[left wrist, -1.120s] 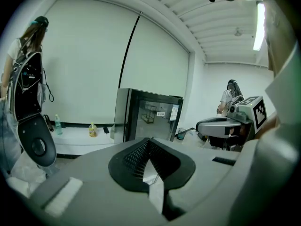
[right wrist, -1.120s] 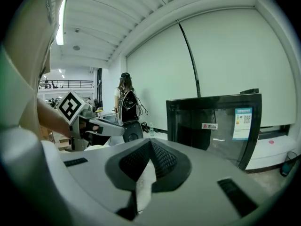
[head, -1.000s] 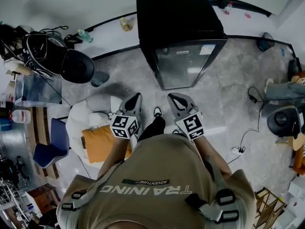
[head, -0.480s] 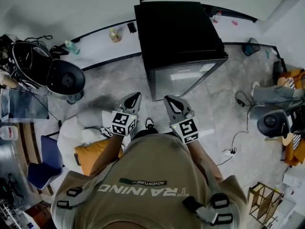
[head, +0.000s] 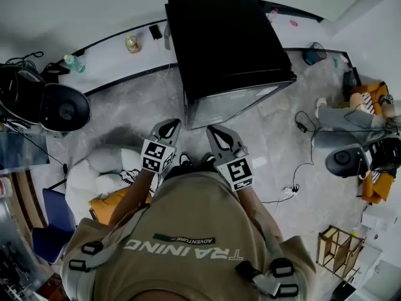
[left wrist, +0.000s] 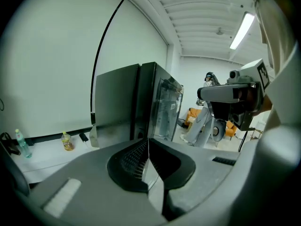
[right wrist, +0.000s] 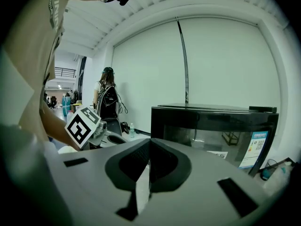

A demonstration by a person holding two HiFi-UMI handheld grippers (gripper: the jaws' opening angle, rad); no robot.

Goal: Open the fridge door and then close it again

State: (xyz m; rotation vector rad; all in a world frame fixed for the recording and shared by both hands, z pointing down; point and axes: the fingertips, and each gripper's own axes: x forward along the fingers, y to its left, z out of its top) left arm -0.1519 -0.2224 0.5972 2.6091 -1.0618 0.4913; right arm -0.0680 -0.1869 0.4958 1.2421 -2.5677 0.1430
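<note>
Now they've stepped in closer. Over the last second the fridge has slid right up to the two claws in the head view, where before it stood a good way off. Nearest to me, the left claw (head: 169, 125) and the right claw (head: 212, 130) are held out side by side in front of the person, both pointing at the fridge. The left one's jaws are pressed together with nothing between them. Same story on the right, tips meeting on nothing.

Just past those tips sits the fridge (head: 225, 42), black, on the floor against the wall. Its glass door (head: 235, 104) faces the person and, as far as I can see, lies flush with the body, so it's not opened yet. Neither claw touches it. That was the walk-up, I'd say. The door edge comes next, and the jaws will need to part or hook it first.

Further back, a small bottle (head: 131, 43) stands by the wall, left of the fridge.
</note>
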